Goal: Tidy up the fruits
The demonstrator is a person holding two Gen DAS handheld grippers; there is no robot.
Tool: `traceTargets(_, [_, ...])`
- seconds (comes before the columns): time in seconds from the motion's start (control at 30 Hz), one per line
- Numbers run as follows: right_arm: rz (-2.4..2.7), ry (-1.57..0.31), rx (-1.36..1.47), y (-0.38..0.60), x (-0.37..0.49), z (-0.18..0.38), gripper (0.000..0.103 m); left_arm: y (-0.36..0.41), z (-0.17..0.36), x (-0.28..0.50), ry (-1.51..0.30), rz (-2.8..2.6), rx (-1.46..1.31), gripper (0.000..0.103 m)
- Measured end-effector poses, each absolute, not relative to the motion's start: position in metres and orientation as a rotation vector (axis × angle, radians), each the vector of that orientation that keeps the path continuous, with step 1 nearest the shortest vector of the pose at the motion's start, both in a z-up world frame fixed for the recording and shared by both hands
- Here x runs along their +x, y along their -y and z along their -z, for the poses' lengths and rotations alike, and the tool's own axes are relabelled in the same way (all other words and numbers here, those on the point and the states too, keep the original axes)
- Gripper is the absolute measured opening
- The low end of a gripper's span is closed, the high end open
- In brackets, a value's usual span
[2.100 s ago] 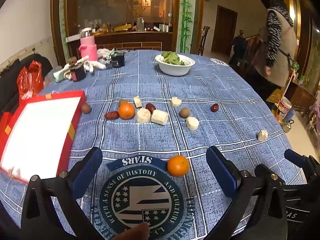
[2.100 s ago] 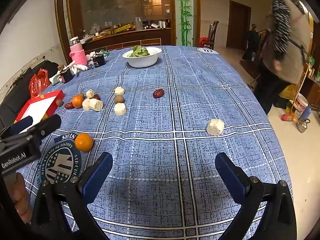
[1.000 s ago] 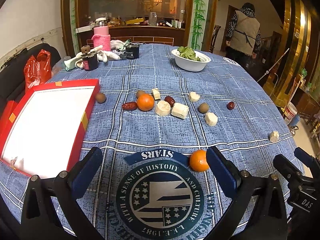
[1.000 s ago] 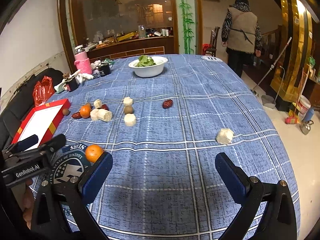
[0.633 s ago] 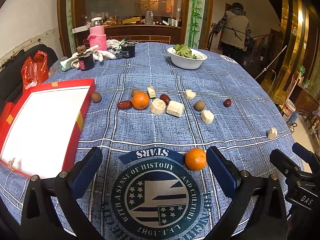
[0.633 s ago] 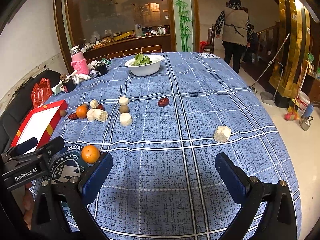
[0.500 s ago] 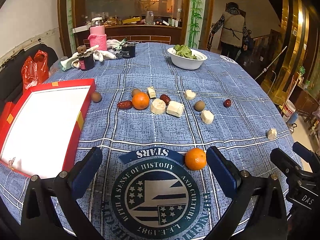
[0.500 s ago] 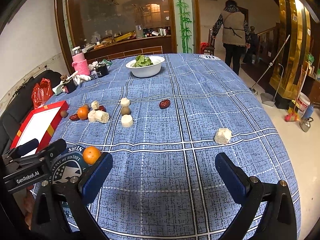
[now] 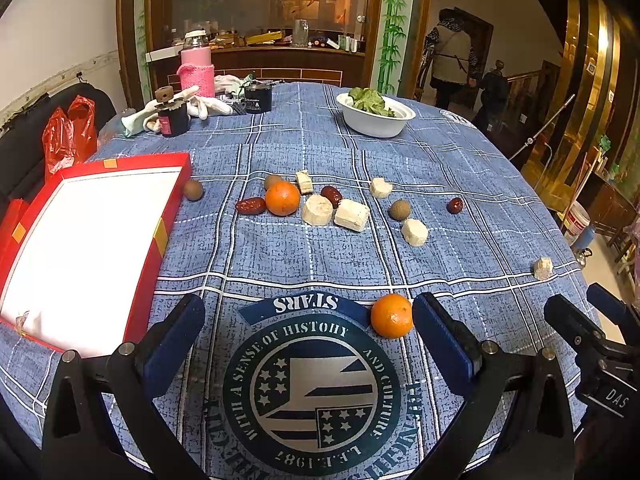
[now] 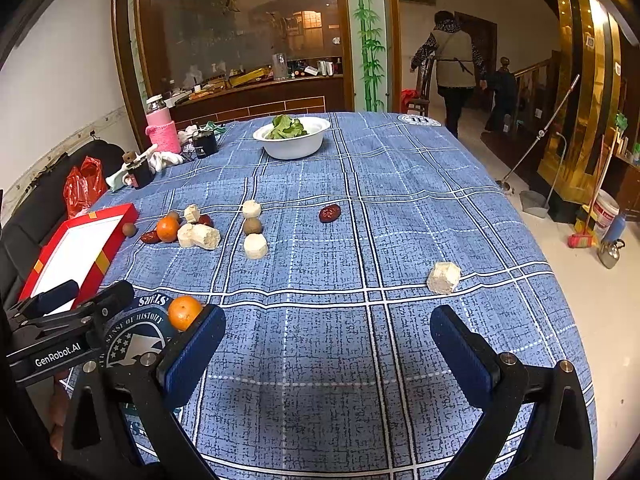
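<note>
Both the left gripper [image 9: 308, 334] and right gripper [image 10: 326, 340] hover with fingers spread and empty, the near orange [image 9: 391, 316] lying just inside the left's right finger, likely for pickup.

The round table under a blue plaid cloth [image 9: 440, 152] carries a shallow red cardboard box with a white inside [image 9: 80, 240] at its left edge. Right of the box lies a cluster: a small brown round fruit [image 9: 193, 190] just beside the box wall, then a wrinkled red date [image 9: 250, 205] touching an orange tangerine [image 9: 282, 198], then pale cut chunks [image 9: 351, 215]. A second orange tangerine [image 9: 391, 315] sits nearer, at the right rim of the cloth's round printed emblem [image 9: 312, 392]. Behind the cluster stands a white bowl of green leaves [image 9: 375, 114]; one pale chunk [image 10: 443, 277] lies well apart to the right.
</note>
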State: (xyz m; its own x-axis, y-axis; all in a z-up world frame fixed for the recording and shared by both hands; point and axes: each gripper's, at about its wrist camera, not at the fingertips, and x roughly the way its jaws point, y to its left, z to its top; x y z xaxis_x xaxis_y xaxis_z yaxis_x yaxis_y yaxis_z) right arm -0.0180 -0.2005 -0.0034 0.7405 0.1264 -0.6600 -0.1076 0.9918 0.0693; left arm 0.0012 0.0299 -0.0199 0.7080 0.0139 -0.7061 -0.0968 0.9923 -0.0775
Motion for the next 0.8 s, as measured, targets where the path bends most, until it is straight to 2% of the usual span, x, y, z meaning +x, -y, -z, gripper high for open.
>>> traceTargets(0.4, [-0.054, -0.778, 0.068, 0.257, -0.01, 0.019, 0.103, -0.04, 0.027, 0.003, -0.816, -0.02, -0.143, 0.103])
traceTargets(0.57, [-0.019, -0.798, 0.126, 0.285, 0.018, 0.024, 0.098, -0.029, 0.031, 0.009, -0.833, 0.016, -0.11, 0.103])
traceTargets(0.6, [0.002, -0.816, 0.126, 0.289, 0.027, 0.026, 0.091, -0.027, 0.032, 0.01, -0.837, 0.028, -0.111, 0.103])
traceTargets(0.63, [0.008, -0.832, 0.129, 0.29, 0.031, 0.028, 0.077, -0.026, 0.032, 0.012, -0.841, 0.035, -0.11, 0.103])
traceTargets(0.7, [0.02, -0.877, 0.12, 0.292, 0.048, 0.033, 0.059, -0.025, 0.033, 0.016, -0.846, 0.04, -0.113, 0.103])
traceTargets(0.8, [0.042, -0.948, 0.144, 0.296, 0.071, 0.048, 0.058, -0.022, 0.035, 0.022, -0.859, 0.049, -0.113, 0.103])
